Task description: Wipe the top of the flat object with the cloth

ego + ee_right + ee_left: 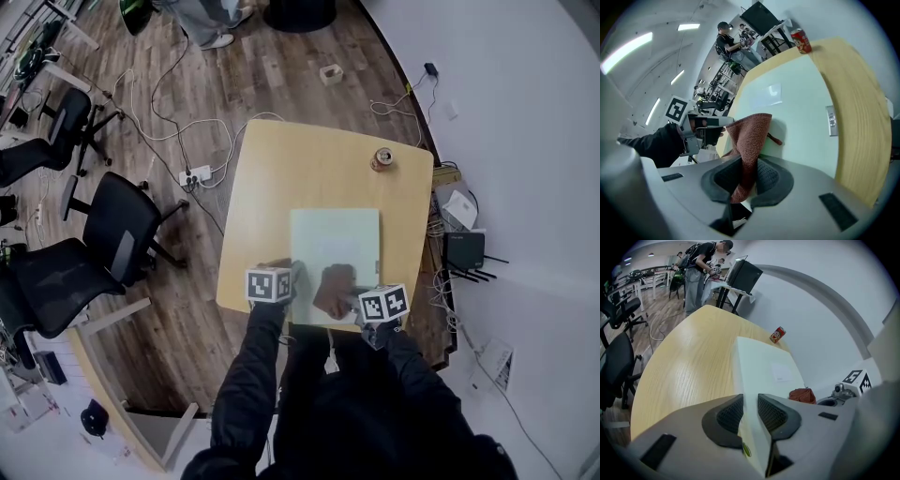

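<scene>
A light wooden table (281, 178) stands against a white wall in an office with a dark plank floor. On the near half of the table lies the flat board (337, 244), pale green-white and rectangular, with its long sides running away from the person. Its near edge is close to the table's near edge. A small pale label (780, 372) sits on its top face, and a small grey plate (830, 121) is on its right edge.

The reddish-brown cloth (750, 136) is bunched over the near part of the board, casting a shadow on it. The right gripper (749, 176) has its jaws closed on the cloth, and a fold stands up between the pads and spills forward. Whether the cloth presses on the board is not clear.

The left gripper (750, 411) is at the board's near left corner. Its jaws are clamped on the board's left edge, one pad on each side.

A red drink can (382, 159) stands upright near the table's far right corner, well apart from the board. Black office chairs (112, 225) stand on the floor to the left, and a white power strip (194, 175) with trailing cables lies near the table's far left side. A black router (464, 250) sits by the wall on the right. A person (701, 268) stands beyond the table's far end.
</scene>
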`<state>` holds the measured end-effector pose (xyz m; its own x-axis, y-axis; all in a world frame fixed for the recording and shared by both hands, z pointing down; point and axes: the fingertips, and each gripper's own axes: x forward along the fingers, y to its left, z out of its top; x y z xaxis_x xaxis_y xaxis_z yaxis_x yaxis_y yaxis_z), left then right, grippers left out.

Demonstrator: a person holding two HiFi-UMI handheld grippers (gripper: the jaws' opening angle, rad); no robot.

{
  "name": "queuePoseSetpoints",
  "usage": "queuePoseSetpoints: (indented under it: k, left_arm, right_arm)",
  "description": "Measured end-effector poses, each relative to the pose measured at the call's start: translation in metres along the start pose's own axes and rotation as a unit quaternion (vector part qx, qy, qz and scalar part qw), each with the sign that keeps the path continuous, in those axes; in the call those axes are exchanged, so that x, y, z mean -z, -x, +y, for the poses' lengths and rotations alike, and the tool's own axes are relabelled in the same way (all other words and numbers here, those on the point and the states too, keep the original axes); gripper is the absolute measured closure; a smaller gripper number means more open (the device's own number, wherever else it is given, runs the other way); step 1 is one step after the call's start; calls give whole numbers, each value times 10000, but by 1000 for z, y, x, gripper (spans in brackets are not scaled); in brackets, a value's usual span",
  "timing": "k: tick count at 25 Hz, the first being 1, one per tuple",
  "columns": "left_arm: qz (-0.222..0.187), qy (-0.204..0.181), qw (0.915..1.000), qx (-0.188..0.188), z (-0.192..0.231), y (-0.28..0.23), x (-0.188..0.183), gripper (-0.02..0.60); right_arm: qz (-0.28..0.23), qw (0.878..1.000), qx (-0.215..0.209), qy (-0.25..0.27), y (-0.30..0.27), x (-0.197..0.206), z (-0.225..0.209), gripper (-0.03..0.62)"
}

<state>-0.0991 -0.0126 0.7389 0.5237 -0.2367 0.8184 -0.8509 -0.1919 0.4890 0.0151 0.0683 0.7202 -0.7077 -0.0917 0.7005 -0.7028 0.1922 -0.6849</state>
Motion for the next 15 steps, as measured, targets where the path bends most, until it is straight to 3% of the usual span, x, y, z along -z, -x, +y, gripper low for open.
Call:
queuePoseSetpoints:
  k: [15]
  left_arm:
    - [76, -88, 9999, -64, -1, -1, 2, 468]
  right_arm:
    - [-210, 9976, 624, -192, 60, 8, -63, 522]
